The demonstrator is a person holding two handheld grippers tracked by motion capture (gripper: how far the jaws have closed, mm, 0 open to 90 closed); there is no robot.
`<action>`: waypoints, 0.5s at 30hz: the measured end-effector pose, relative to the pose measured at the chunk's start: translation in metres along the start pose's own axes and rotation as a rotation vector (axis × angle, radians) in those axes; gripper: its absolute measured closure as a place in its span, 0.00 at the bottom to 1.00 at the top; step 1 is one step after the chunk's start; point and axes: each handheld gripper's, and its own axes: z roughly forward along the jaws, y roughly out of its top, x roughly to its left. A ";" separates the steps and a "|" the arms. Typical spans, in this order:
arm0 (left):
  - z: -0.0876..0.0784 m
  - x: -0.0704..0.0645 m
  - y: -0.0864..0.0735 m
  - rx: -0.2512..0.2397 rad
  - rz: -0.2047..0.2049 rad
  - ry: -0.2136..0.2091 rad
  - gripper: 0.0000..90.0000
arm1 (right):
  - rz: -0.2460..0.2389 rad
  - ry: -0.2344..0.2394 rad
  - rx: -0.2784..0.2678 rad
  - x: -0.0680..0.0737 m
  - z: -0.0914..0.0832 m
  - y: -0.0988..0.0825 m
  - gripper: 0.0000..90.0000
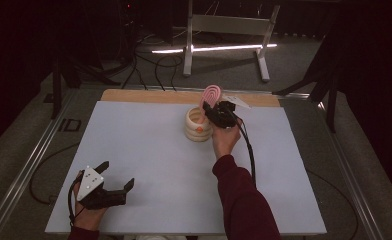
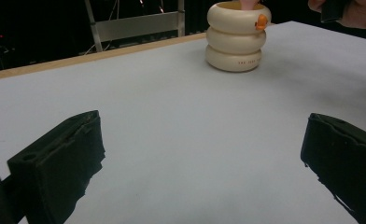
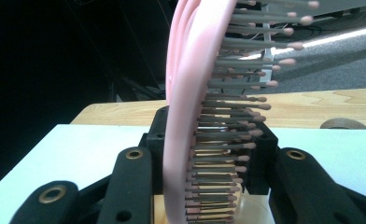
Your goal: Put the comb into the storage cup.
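Observation:
A pink hairbrush stands upright above a cream ribbed cup near the far middle of the white table. My right gripper is shut on the brush; in the right gripper view its black jaws clamp the pink brush body, bristles pointing right. The cup has an orange duck figure on its rim. My left gripper rests open at the near left of the table, its fingers wide apart over bare table with nothing between them.
The white table top has a wooden strip along its far edge. Beyond it a metal stand rests on the floor with cables around it. A cable trails from the right gripper down along the sleeve.

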 end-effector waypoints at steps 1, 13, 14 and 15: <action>0.000 0.000 0.000 0.000 0.000 0.001 0.00 | 0.002 0.001 0.001 -0.001 0.000 0.000 0.69; 0.000 0.000 0.000 0.001 -0.001 0.001 0.00 | 0.003 -0.022 0.005 -0.006 -0.002 0.002 0.65; 0.000 0.000 0.000 0.001 -0.001 0.001 0.00 | 0.003 -0.022 0.005 -0.006 -0.002 0.002 0.65; 0.001 -0.001 0.000 0.001 -0.001 0.001 0.00 | 0.002 -0.021 0.006 -0.006 -0.002 0.003 0.65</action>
